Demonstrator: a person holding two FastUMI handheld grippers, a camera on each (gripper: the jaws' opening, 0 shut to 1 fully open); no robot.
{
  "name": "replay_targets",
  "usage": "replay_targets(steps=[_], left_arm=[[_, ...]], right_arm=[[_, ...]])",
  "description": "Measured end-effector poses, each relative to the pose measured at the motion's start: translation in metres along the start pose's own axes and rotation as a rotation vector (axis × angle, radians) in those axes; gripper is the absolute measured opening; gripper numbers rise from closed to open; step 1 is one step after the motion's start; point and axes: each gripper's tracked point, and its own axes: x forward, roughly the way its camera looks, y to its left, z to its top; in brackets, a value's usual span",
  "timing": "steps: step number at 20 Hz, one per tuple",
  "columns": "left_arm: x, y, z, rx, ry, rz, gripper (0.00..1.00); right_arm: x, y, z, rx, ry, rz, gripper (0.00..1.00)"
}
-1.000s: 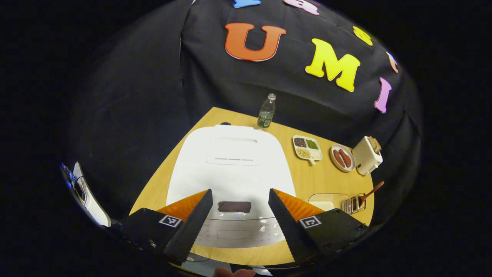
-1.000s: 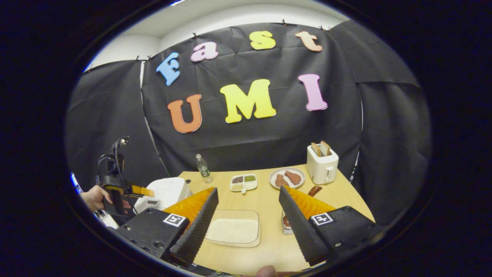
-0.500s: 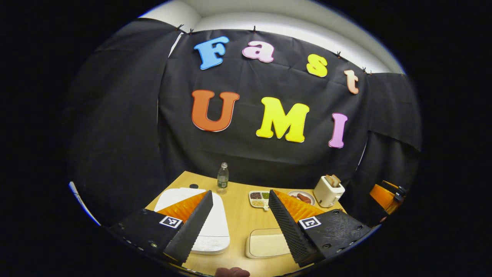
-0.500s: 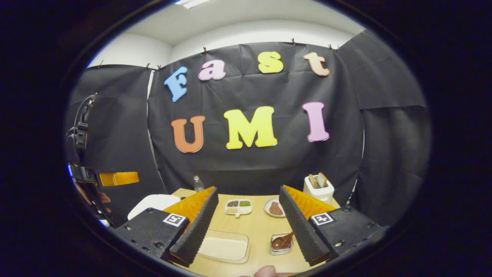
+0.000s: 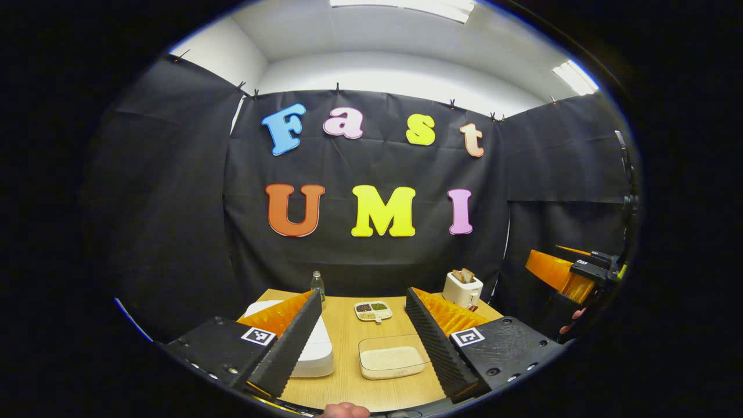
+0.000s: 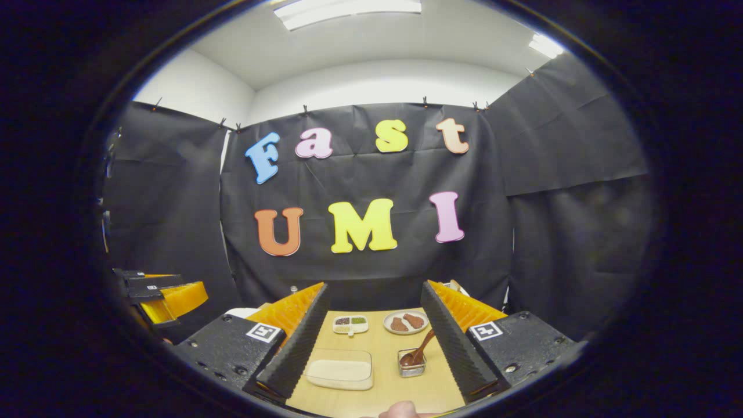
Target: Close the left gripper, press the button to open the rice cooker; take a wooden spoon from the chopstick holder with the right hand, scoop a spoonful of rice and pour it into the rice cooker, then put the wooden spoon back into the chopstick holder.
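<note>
The white rice cooker (image 5: 316, 348) stands lid down at the table's left, partly behind my left finger. My left gripper (image 5: 363, 342) is open, held back from and above the table, nothing between its fingers. A clear tray of rice (image 5: 393, 363) lies just right of the cooker; the right gripper view shows the same rice tray (image 6: 341, 374). A wooden spoon (image 6: 419, 350) leans in the small metal chopstick holder (image 6: 411, 364) beside the tray. My right gripper (image 6: 375, 339) is open and empty, back from the table. The left gripper (image 6: 165, 296) shows at that view's left edge, the right gripper (image 5: 566, 276) at the other's right edge.
At the table's back stand a water bottle (image 5: 317, 285), a divided dish of grains (image 5: 373, 311), a plate of sausages (image 6: 406, 322) and a white toaster (image 5: 462, 288) with bread. The wooden table (image 5: 348, 331) ends at black cloth walls. A fingertip (image 5: 342, 411) shows at the bottom edge.
Both grippers have pulled back and tilted up from the table. The left one has left its place right over the rice cooker's lid. Both stayed open.
</note>
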Motion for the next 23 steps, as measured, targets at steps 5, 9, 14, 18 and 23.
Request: replay_targets(steps=[5, 9, 14, 18, 23], left_arm=[[-0.044, -0.016, 0.009, 0.011, -0.034, -0.026, 0.94], [-0.055, -0.021, 0.016, 0.015, -0.06, -0.023, 0.94], [-0.056, -0.026, 0.017, 0.032, -0.077, -0.015, 0.94], [-0.055, -0.031, 0.017, 0.065, -0.081, -0.008, 0.94], [-0.052, -0.026, 0.021, 0.063, -0.077, -0.003, 0.95]], right_arm=[[-0.044, 0.012, 0.009, -0.006, -0.003, -0.005, 1.0], [-0.055, 0.007, 0.014, -0.014, -0.012, -0.017, 0.99], [-0.056, 0.0, 0.015, -0.028, -0.015, -0.023, 0.99], [-0.052, 0.001, 0.016, -0.006, -0.022, -0.023, 0.99], [-0.05, 0.008, 0.014, -0.006, -0.019, -0.01, 1.0]])
